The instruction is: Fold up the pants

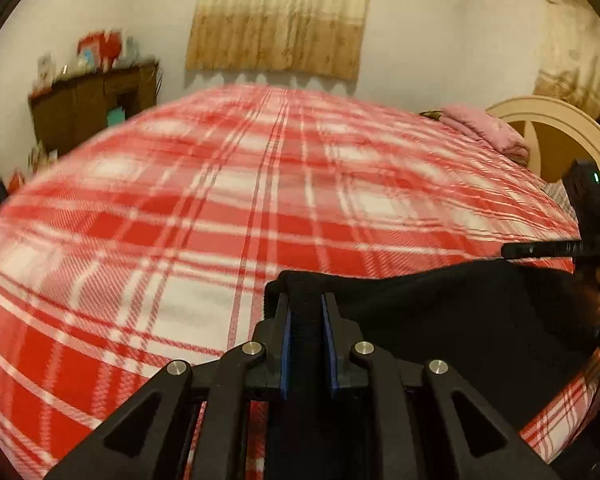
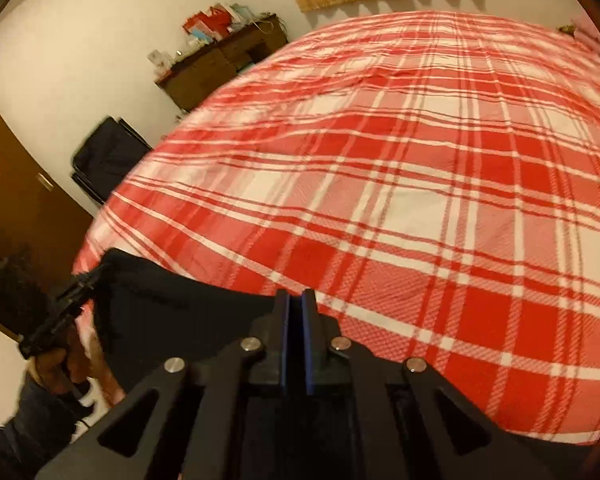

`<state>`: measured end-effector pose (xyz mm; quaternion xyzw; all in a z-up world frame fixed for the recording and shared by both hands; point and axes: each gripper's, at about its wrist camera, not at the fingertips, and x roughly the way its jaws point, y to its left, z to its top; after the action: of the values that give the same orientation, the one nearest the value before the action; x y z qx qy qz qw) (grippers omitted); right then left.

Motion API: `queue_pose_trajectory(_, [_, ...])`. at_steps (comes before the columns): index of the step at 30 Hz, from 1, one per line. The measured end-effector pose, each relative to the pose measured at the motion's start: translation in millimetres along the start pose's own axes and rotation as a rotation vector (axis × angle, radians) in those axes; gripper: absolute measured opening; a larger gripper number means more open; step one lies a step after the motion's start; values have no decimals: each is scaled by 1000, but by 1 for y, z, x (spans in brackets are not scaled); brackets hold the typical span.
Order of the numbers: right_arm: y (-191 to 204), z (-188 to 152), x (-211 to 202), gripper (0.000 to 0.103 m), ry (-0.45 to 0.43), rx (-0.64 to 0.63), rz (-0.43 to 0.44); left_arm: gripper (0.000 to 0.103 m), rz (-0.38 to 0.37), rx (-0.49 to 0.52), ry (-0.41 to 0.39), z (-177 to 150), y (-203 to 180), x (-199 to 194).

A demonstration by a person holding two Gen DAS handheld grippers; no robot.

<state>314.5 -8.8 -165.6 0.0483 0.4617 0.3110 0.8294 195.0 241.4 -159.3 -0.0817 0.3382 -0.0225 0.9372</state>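
The black pants [image 1: 440, 312] hang stretched between my two grippers above the near edge of a bed with a red and white plaid cover [image 1: 260, 184]. My left gripper [image 1: 306, 300] is shut on a bunched edge of the pants at one end. My right gripper [image 2: 296, 300] is shut on the other end of the pants [image 2: 172, 320]. The right gripper shows in the left wrist view [image 1: 512, 251] at the far right. The left gripper shows in the right wrist view [image 2: 100, 270] at the lower left. The lower part of the pants is hidden.
The plaid cover [image 2: 420, 184] spreads over the whole bed. A pink pillow [image 1: 484, 128] and a cream headboard [image 1: 560, 128] are at the right. A brown cabinet [image 2: 220, 64] with boxes stands by the wall. A dark suitcase [image 2: 108, 156] and a brown door [image 2: 16, 184] are at the left.
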Motion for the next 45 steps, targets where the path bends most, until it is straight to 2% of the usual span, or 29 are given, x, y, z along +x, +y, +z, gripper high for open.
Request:
queue_pose_trajectory(1, [-2,-1,6,1,8,1,-19,16,-1,-10,8,-2,4,4])
queue_pose_trajectory(2, [-5,-2,12,2,10,-4,-68,16,-14,-29,6,-5,8,6])
queue_pose_trajectory(3, [-10,-5,21,0,14,-17,-153,17,-25,-43,-5,-6,9,2])
queue_pose_trajectory(4, [-17,-8,24,0,0,8,-136,20,-29,-45,-8,-6,9,-2])
queue_pose_trajectory(5, [-22,-9,20,0,-20,34,-114,29,-5,-38,-3,-7,8,-6])
queue_pose_trajectory(6, [-28,-11,15,5,-41,68,-99,35,17,-33,3,-8,8,-8])
queue_pose_trajectory(7, [-30,-12,9,23,-50,80,-95,46,47,-26,10,-9,9,-12])
queue_pose_trajectory(8, [-32,-14,2,35,-53,79,-89,50,71,-25,8,-11,12,-17])
queue_pose_trajectory(9, [-34,-16,-6,58,-59,77,-82,50,89,-25,-6,-12,15,-25])
queue_pose_trajectory(10, [-34,-18,-14,65,-70,77,-83,51,111,-27,-25,-15,20,-35])
queue_pose_trajectory(13, [-40,-29,-54,65,-123,76,-99,51,181,-37,-65,-18,26,-56])
queue_pose_trajectory(15, [-48,-46,-89,66,-167,86,-136,51,175,-38,-101,-18,22,-69])
queue_pose_trajectory(18, [-67,-79,-141,67,-216,132,-191,51,101,-4,-115,-11,-3,-73])
queue_pose_trajectory(20, [-83,-105,-181,67,-253,178,-256,51,24,50,-103,-8,-34,-66])
queue_pose_trajectory(22, [-102,-132,-226,67,-302,236,-343,51,-79,111,-61,-6,-70,-50])
queue_pose_trajectory(24, [-117,-158,-271,68,-349,294,-453,51,-145,156,-36,-6,-102,-34])
queue_pose_trajectory(25, [-126,-170,-295,73,-374,326,-528,51,-192,186,-15,-7,-126,-20])
queue_pose_trajectory(27, [-143,-182,-326,83,-399,354,-629,51,-263,221,41,-10,-164,1])
queue_pose_trajectory(29, [-160,-185,-345,84,-421,380,-688,51,-344,234,87,-15,-195,18])
queue_pose_trajectory(31, [-180,-185,-358,84,-433,422,-720,51,-395,251,133,-21,-225,29])
queue_pose_trajectory(32, [-186,-183,-359,83,-415,425,-739,51,-429,274,162,-26,-242,34])
queue_pose_trajectory(34, [-191,-180,-354,80,-322,404,-804,51,-467,319,190,-36,-266,36])
queue_pose_trajectory(36, [-190,-189,-351,79,-216,398,-857,52,-487,371,189,-46,-282,31])
queue_pose_trajectory(37, [-189,-196,-352,78,-173,389,-866,57,-478,406,173,-49,-288,28])
queue_pose_trajectory(38, [-183,-204,-351,78,-134,374,-888,60,-478,425,168,-53,-289,25])
queue_pose_trajectory(42, [-179,-244,-360,78,-34,379,-1003,60,-485,461,178,-52,-286,20])
queue_pose_trajectory(44, [-184,-259,-375,78,-64,408,-997,60,-485,444,176,-49,-280,19])
queue_pose_trajectory(45, [-183,-262,-385,78,-119,419,-984,60,-483,431,168,-46,-276,17])
